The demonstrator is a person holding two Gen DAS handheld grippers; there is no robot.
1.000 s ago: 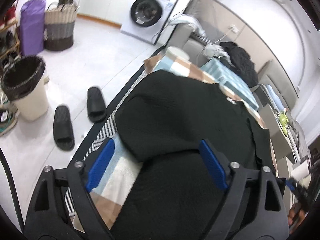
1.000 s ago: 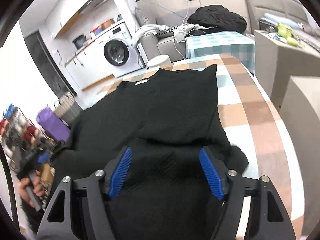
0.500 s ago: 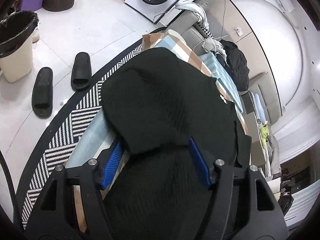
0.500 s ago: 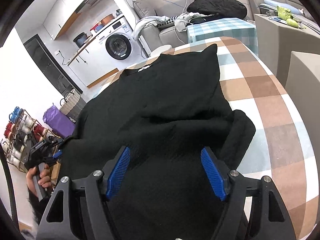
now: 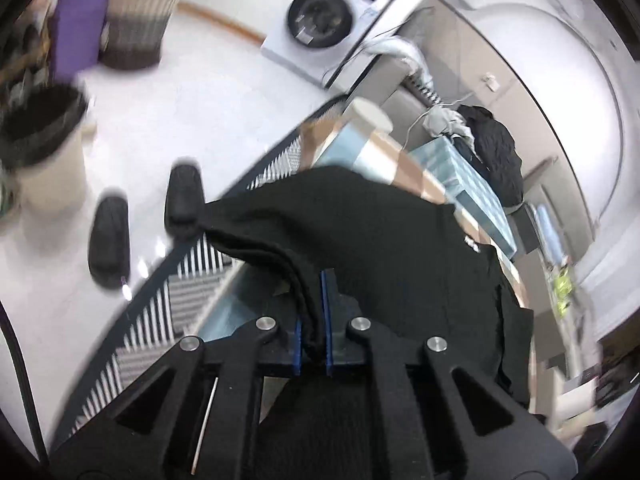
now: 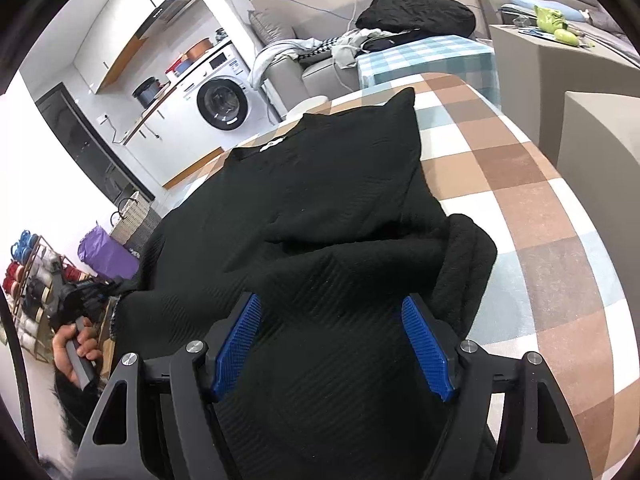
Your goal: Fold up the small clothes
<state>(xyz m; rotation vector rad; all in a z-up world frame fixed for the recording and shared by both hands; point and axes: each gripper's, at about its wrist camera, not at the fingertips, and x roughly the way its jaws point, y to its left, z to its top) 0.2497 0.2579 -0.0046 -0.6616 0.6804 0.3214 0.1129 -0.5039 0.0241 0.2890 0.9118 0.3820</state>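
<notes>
While a black knitted top (image 6: 332, 184) lies spread across a checked tablecloth (image 6: 532, 208), a person works on it with a two-finger gripper in each hand. From where I stand, the garment's collar points toward twelve o'clock, at a washing machine (image 6: 222, 104) against the far wall, and its hem is nearest the person.

At about nine o'clock, the left gripper (image 5: 314, 316) has its blue pads pinched tight on the garment's edge, a rolled ridge of black knit caught between them and lifted off the cloth. At six o'clock, the right gripper (image 6: 334, 344) hovers over the hem with its jaws spread wide, holding nothing; fabric lies beneath them.

This looks like the start of a fold, one side gripped and the other not yet. Next, I would judge, the right gripper needs to close on the hem before both carry fabric across the body of the top.
</notes>
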